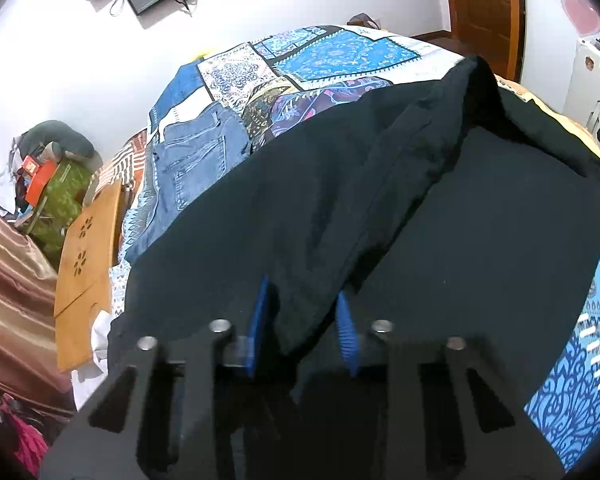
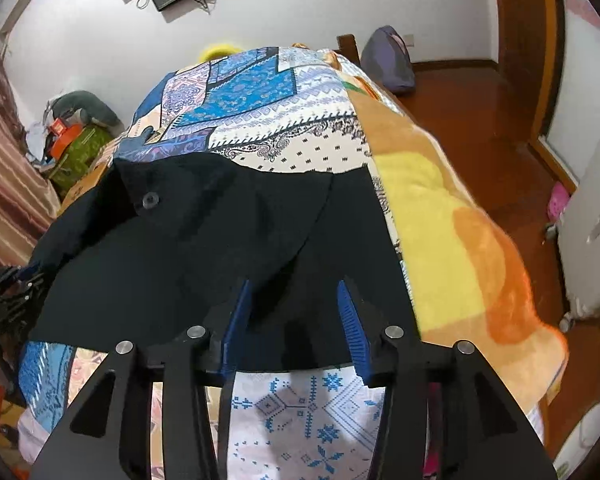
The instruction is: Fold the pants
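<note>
**On the bed, both tools at the black pants**

Across the patterned bed [image 1: 340, 56] the black pants [image 1: 440, 220] lie spread, dark cloth filling most of both wrist views, with a button [image 2: 151, 199] showing toward the far left in the right view. A pair of jeans [image 1: 196, 160] lies folded further off to the left, clear of the work.

The left tool [image 1: 304, 320] has its blue pads part-way together with a raised ridge of black cloth between them; the pads look to be pinching that fold, though the dark fabric makes firm contact hard to confirm. The right tool [image 2: 296, 320] stands with its pads apart over the near edge of the pants, cloth lying beneath and between them but not pressed.

To do this step well, I judge each tool should take one clean layer-stack at the near hem, not a loose pucker: the left grip sits on a bunched ridge, which may drag a crease into the fold. The right tool needs to close squarely on the edge before any lift. Then both should rise together and carry the edge evenly toward the far side, keeping the cloth taut between them so the fold lands straight.
</note>
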The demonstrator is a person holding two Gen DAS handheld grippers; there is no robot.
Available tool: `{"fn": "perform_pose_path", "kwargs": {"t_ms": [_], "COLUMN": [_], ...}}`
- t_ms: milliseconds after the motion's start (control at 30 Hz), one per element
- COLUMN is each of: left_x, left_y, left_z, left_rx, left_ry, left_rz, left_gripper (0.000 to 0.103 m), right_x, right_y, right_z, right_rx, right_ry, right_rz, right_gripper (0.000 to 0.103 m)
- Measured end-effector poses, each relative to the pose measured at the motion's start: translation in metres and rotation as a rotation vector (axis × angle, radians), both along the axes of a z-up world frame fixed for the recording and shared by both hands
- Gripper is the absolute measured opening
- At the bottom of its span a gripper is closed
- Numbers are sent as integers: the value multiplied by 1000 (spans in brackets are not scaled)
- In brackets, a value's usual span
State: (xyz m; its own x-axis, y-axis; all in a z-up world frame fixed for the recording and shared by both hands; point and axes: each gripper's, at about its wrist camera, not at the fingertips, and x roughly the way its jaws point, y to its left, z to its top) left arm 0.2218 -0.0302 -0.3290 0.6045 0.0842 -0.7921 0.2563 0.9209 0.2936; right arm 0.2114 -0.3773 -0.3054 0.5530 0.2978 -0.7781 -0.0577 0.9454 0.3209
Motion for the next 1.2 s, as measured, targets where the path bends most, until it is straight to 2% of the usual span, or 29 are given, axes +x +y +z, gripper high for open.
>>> {"fn": "perform_pose_path", "kwargs": {"t_ms": [100, 167, 333, 433, 500, 533, 567, 600, 767, 933, 1067, 1200], "left_x": [3, 3, 7, 10, 11, 12, 13, 14, 11, -2, -18, -39], "left_y": [1, 2, 11, 18, 19, 19, 18, 17, 17, 21, 24, 11], "left_z": [1, 3, 13, 17, 15, 15, 14, 14, 34, 68, 82, 74], "left_rx": [-18, -22, -52, -84, -95, -95, -94, -88, -78, -117, -204, -203], "left_ry": [4, -5, -30, -32, -28, -28, -28, -30, -75, -115, -71, -18], "left_rz": [13, 18, 48, 64, 68, 68, 66, 65, 55, 44, 12, -30], "left_gripper": [21, 18, 14, 14, 14, 13, 13, 12, 7, 5, 5, 5], "right_x": [4, 8, 34, 47, 45, 44, 43, 43, 41, 36, 29, 23], "right_y": [-2, 3, 17, 17, 22, 26, 30, 32, 27, 0, -22, -32], "right_z": [-6, -10, -31, -50, -51, -49, -48, -47, -32, 1, 18, 19], "right_rx": [104, 131, 44, 94, 70, 39, 16, 3, -38, -104, -153, -201], "right_ry": [24, 26, 54, 119, 92, 82, 72, 64, 17, -57, -75, -53], "right_rz": [-15, -22, -36, -45, -49, -37, -24, -11, 10, -17, -26, -18], "right_gripper": [41, 41, 41, 44, 38, 33, 16, 7, 4, 4, 4, 4]}}
